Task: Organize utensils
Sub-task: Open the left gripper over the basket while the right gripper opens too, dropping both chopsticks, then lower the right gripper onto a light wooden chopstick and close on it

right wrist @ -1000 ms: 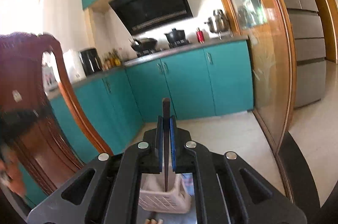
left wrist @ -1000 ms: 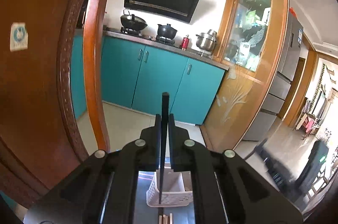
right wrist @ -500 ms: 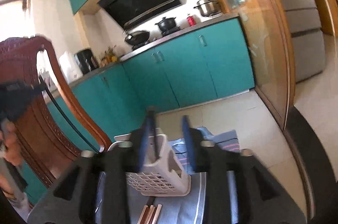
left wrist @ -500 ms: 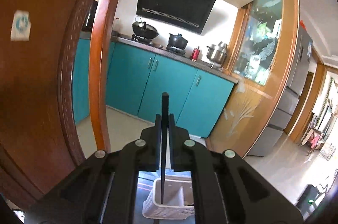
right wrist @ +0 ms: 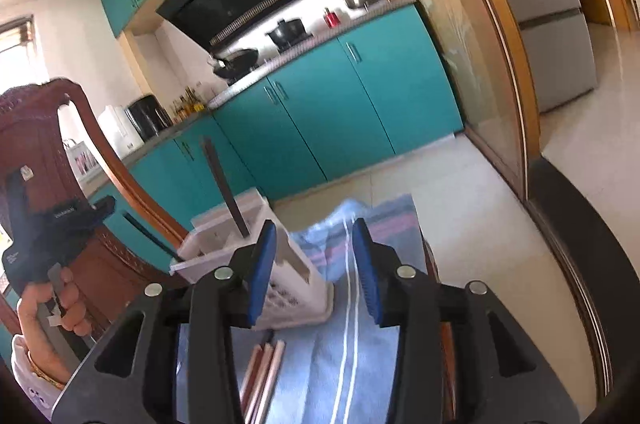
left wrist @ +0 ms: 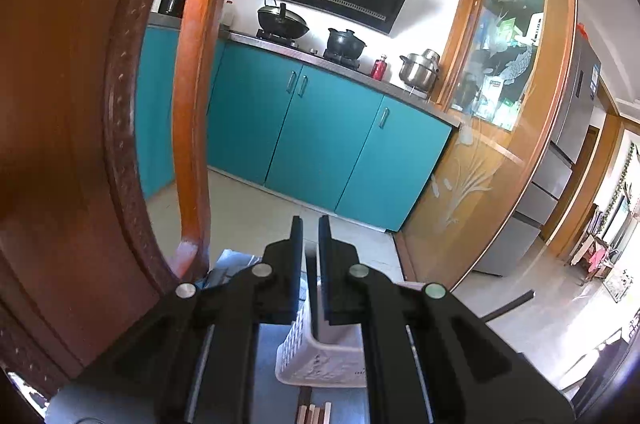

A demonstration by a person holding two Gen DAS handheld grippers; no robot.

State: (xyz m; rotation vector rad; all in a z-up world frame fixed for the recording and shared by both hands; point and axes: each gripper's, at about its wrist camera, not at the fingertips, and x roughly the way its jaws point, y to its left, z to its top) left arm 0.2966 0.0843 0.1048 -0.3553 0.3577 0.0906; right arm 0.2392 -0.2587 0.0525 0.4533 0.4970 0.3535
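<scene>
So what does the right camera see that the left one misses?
Only right: a hand holding the left gripper, a brown chopstick standing in the basket, and the right gripper, jaws opening, gripping nothing. Only left: the plant etched on the glass door. Both: basket, chair, teal cabinets, loose chopsticks.

Shut tongs [left wrist: 310, 256] above white basket [left wrist: 320, 364]
</scene>
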